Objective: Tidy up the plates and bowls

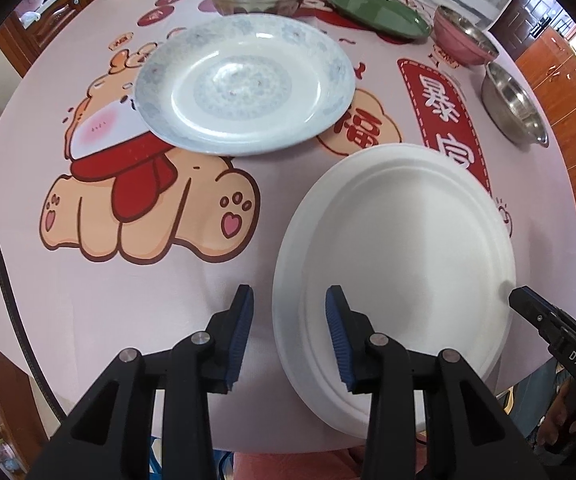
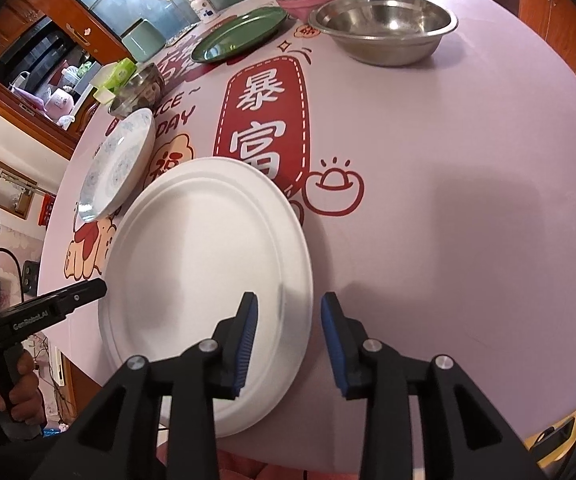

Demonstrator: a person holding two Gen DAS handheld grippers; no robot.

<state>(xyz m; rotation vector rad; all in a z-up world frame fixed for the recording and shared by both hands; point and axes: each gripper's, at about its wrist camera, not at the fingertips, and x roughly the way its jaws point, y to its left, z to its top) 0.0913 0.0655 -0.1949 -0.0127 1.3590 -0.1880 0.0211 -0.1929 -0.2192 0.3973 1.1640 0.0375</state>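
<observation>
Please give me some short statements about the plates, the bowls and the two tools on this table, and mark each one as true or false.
1. The white plate lies flat on the table. True.
2. The green plate is stacked on the patterned plate. False: the two lie apart, each on the table.
3. The left tool is shut on the white plate's rim. False: its jaws stand on either side of the rim, not pressing it.
4. The right tool also straddles the white plate's rim. True.
5. The pink bowl stands inside a steel bowl. False: they stand side by side.
</observation>
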